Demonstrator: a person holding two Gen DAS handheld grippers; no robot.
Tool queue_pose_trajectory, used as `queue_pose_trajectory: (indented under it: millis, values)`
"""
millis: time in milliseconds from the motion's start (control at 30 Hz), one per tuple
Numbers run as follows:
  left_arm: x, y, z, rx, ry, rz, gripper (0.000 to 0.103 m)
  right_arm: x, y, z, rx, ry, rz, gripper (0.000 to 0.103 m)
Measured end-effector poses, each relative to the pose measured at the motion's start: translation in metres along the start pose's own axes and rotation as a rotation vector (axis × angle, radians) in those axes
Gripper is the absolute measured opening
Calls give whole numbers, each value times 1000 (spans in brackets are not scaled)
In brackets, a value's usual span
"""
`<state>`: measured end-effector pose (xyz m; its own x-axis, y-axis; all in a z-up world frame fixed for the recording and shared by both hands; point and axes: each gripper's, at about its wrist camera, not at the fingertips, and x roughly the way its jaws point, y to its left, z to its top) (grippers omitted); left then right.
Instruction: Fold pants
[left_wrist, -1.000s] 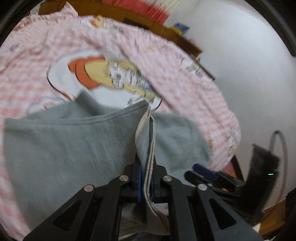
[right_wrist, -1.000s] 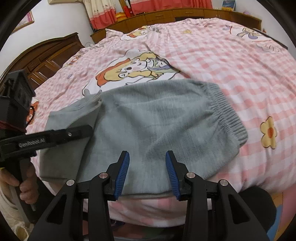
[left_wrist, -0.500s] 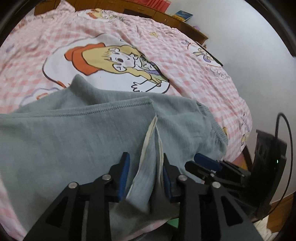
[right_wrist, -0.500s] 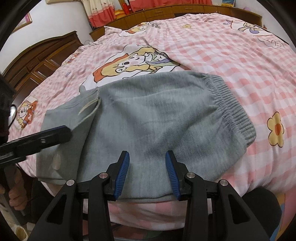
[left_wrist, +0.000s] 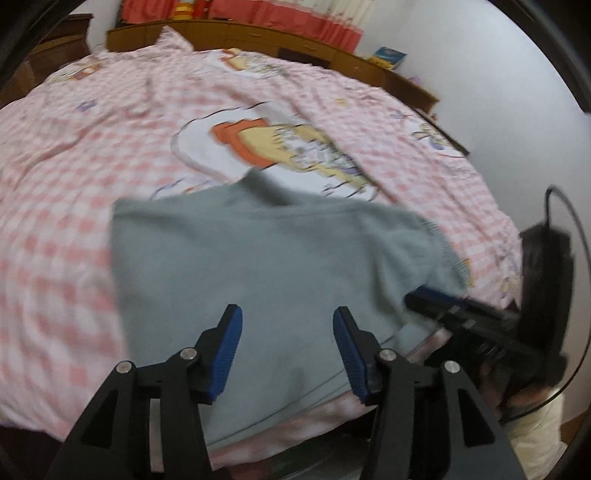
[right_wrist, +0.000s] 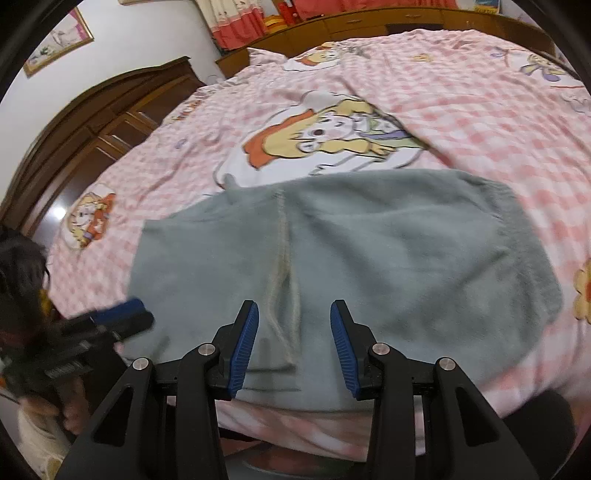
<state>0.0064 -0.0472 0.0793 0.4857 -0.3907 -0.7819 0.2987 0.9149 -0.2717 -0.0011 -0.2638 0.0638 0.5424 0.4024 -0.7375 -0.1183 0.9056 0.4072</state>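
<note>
The grey knit pants (left_wrist: 266, 266) lie folded into a flat block near the front edge of the bed; in the right wrist view (right_wrist: 369, 266) the ribbed waistband is at the right and a pale drawstring runs down the middle. My left gripper (left_wrist: 287, 352) is open and empty, just above the pants' near edge. My right gripper (right_wrist: 293, 347) is open and empty, over the near edge by the drawstring. Each gripper shows at the side of the other's view.
The pink checked bedsheet (right_wrist: 480, 122) with cartoon prints covers the bed. A dark wooden headboard and wardrobe (right_wrist: 92, 122) stand at the left. A low wooden cabinet (left_wrist: 295, 40) runs along the far wall. The bed edge drops off just below the grippers.
My left gripper opened and let go of the pant edge, then drew back. The lifted fold now lies flat on the pants. The right gripper stayed open.
</note>
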Motion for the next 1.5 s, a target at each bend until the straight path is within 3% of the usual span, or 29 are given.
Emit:
queue_pose_trajectory:
  millis: [100,233,400,467,500,567,733,933,1267,1500]
  values:
    - [-2,17,-14,-24,11,62,54,14,6,7,0,34,3,41]
    - [-10,36,-29,-42,28,48,54,39,6,9,26,102,-4,41]
    - [-13,48,-38,-63,22,44,54,52,15,9,0,127,-30,39]
    - [-17,50,-40,-59,9,34,54,52,22,12,-24,158,-26,9]
    - [-20,50,-40,-56,3,33,54,50,27,14,-29,170,-33,8]
    - [-27,53,-42,-49,-16,49,54,39,36,19,-48,149,-36,6]
    - [-42,71,-47,-83,-52,134,57,1,70,41,-71,70,69,5]
    - [-56,83,-61,-105,-78,168,71,-30,126,71,-129,42,159,5]
    - [-76,56,-83,-74,-188,164,84,-62,192,97,-241,-19,187,5]
    - [-51,41,-75,-95,-173,141,84,-92,198,114,-233,-77,214,5]
